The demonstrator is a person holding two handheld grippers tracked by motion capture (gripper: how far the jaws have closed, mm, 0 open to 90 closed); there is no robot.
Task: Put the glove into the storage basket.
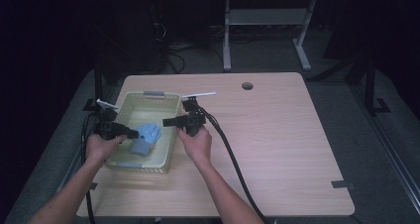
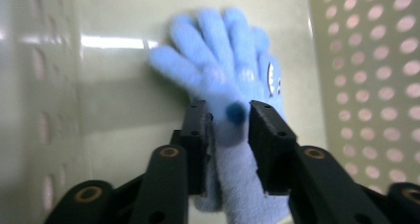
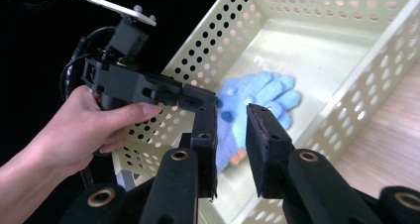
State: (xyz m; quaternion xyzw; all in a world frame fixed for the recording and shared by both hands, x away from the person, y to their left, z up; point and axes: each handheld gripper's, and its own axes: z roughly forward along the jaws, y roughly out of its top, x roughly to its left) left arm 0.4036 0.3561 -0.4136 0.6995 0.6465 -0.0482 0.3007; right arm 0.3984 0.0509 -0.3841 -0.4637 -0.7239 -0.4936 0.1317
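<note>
While my left tool (image 2: 225, 116) straddles the blue glove (image 2: 233, 80) inside the basket (image 1: 171, 135), jaws slightly apart, my right tool (image 3: 231, 120) hovers empty and narrowly parted above it; next I pinch and lift.

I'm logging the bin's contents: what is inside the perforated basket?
A light blue glove lies on the basket floor, with the left gripper at its cuff. Whatever lies beneath the glove is covered.

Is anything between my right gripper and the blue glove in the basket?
Nothing visible blocks it. The right gripper hangs above the basket wall, with open air down to the blue glove. The left gripper straddles the glove's cuff end from the other side.
</note>
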